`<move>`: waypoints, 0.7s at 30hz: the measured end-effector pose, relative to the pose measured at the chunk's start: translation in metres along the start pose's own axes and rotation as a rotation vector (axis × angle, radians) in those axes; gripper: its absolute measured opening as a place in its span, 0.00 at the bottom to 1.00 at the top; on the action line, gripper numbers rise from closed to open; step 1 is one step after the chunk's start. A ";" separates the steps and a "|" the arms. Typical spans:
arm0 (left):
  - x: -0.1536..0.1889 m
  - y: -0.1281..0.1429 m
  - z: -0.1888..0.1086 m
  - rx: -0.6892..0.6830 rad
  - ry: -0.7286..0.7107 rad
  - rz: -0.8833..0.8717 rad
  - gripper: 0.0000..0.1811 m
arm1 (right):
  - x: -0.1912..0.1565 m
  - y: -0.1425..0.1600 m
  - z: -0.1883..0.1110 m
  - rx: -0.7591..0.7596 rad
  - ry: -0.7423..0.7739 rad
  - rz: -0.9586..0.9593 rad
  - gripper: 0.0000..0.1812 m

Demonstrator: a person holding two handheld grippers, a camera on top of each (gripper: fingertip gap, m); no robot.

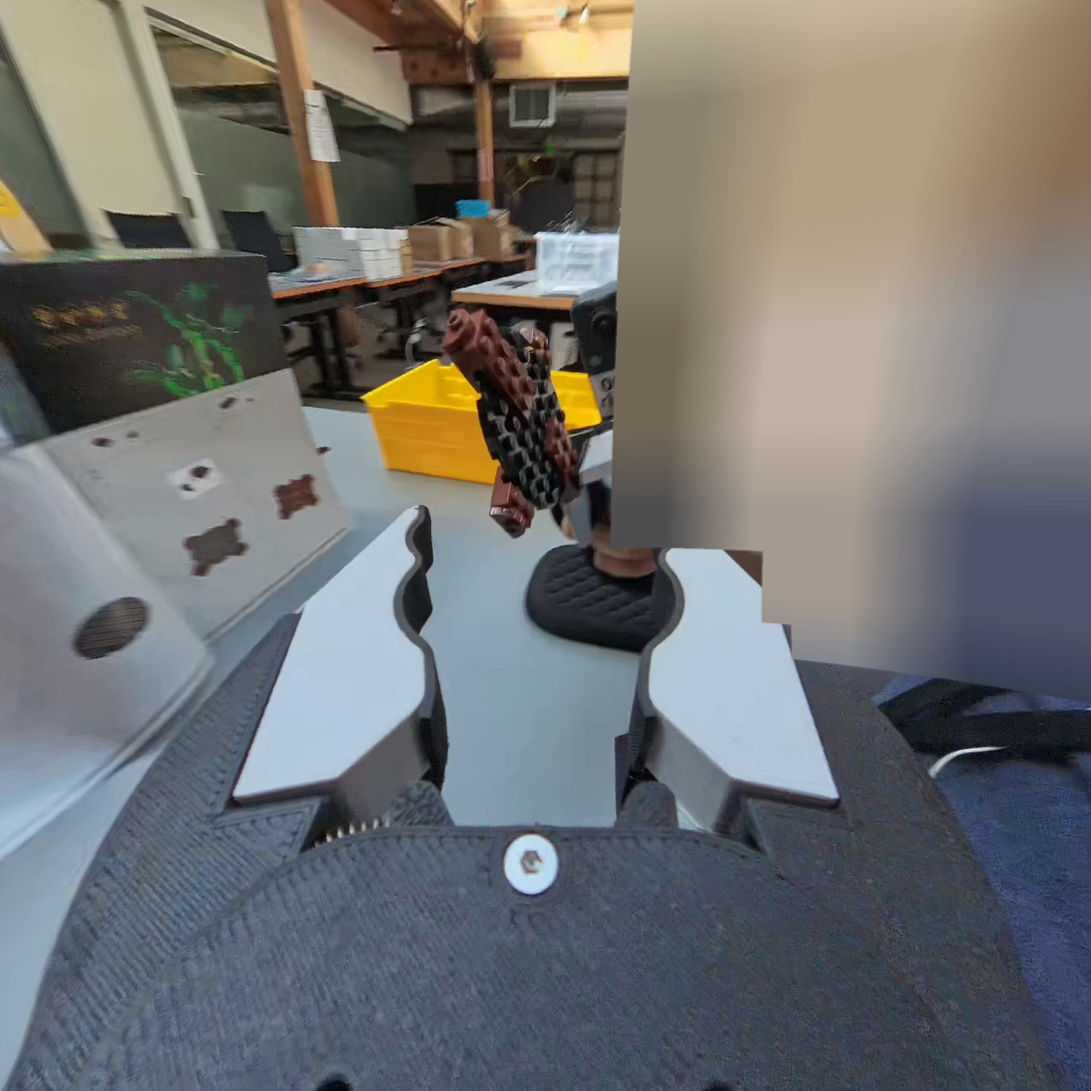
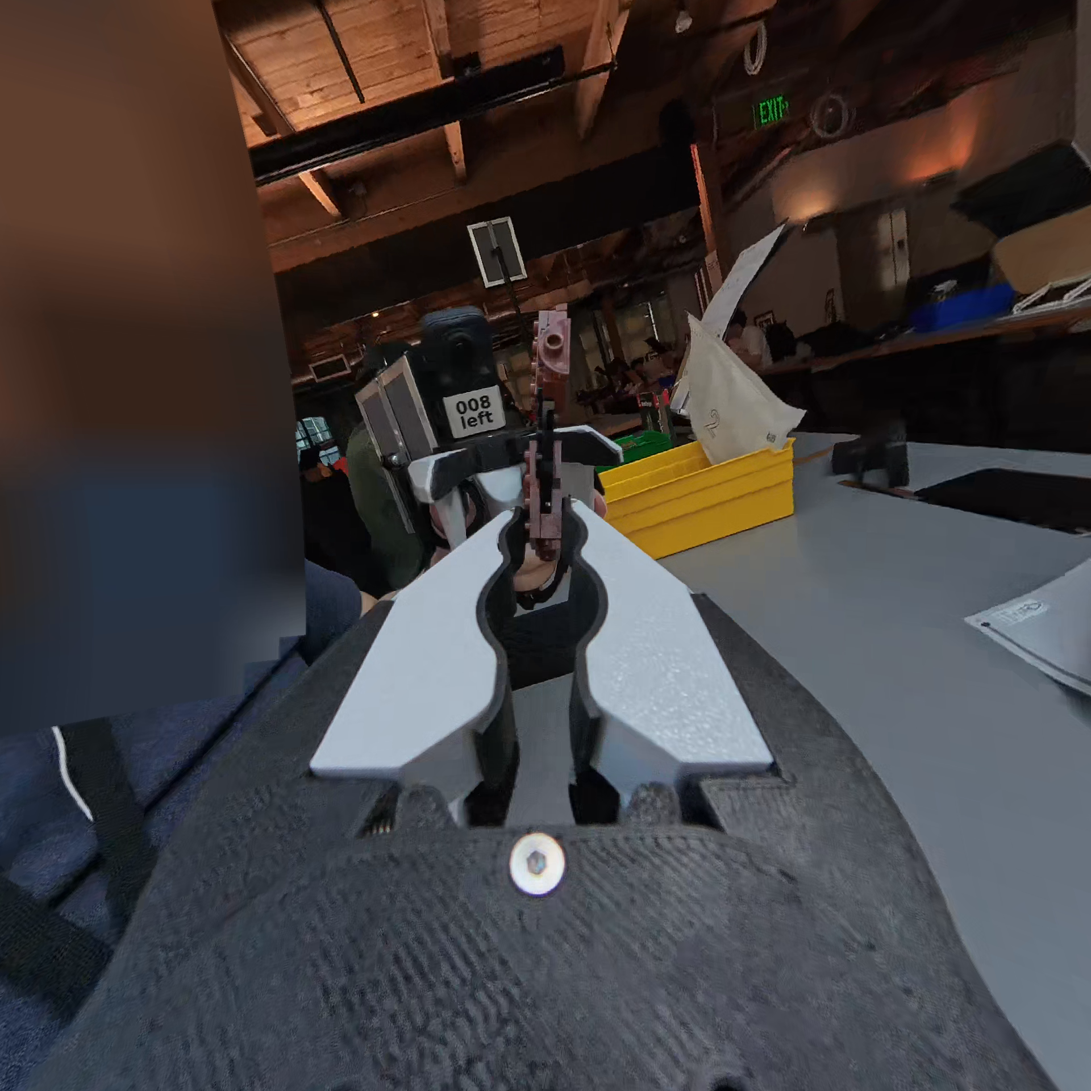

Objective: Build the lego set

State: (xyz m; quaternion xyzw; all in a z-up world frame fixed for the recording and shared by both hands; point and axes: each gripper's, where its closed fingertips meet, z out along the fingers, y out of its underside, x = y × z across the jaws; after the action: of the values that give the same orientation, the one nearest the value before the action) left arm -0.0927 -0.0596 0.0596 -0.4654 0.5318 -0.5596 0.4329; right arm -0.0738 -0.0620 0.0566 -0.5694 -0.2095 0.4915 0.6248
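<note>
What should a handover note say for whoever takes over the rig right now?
Left gripper: open, empty, above the grey table.
Right gripper: shut on the lower end of the brown-and-black lego assembly, held up in the air, roughly upright and tilted.
Yellow bin stands behind on the table; an open instruction booklet leans against the dark set box at left.
Done: a partial assembly of brown bricks on a black plate.
Left: the rest of the build. No loose pieces are visible from here.

Brown-and-black lego assembly [image 1: 519, 425], tilted, held aloft
</note>
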 end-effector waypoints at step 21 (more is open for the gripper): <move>0.024 0.013 0.003 0.046 0.068 0.427 0.03 | -0.028 0.008 0.014 -0.134 -0.043 -0.619 0.08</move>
State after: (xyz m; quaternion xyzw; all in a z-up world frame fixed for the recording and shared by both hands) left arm -0.0946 -0.0842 0.0481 -0.3133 0.6196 -0.4826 0.5339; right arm -0.1001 -0.0802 0.0614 -0.5080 -0.4180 0.2752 0.7011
